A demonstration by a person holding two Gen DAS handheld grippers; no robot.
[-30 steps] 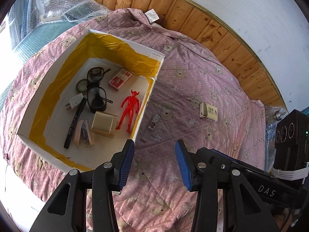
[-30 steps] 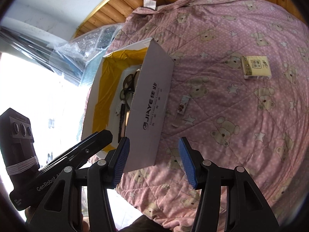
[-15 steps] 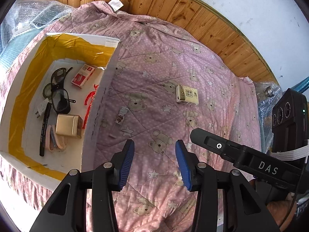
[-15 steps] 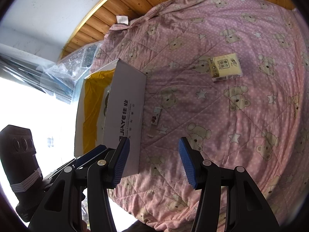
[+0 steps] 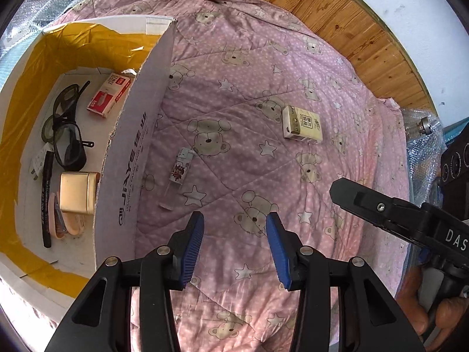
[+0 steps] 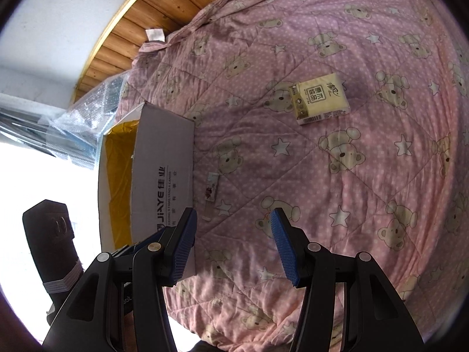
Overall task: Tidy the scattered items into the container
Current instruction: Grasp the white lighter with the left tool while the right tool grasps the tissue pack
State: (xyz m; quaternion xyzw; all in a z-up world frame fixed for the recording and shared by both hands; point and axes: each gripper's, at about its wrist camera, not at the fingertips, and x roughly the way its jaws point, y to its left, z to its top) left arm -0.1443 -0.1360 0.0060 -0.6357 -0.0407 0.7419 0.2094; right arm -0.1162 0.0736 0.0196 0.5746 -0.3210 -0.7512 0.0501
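Observation:
A white cardboard box lined with yellow tape lies at the left on a pink bear-print quilt. Inside it I see dark glasses, a red-and-white small box, a gold tin, a black marker and a pink stapler. Out on the quilt rest a small patterned lighter beside the box wall and a cream tissue pack farther right. My left gripper is open above the quilt, just short of the lighter. My right gripper is open and holds nothing.
Bubble wrap is piled behind the box near the wooden floor. In the left wrist view the right gripper's body and the hand holding it come in from the right edge. The quilt drops off at its near edge.
Both grippers have swung right, away from the box and toward the open quilt. The lighter and tissue pack now sit nearer the middle of both views. Both jaws stayed open.

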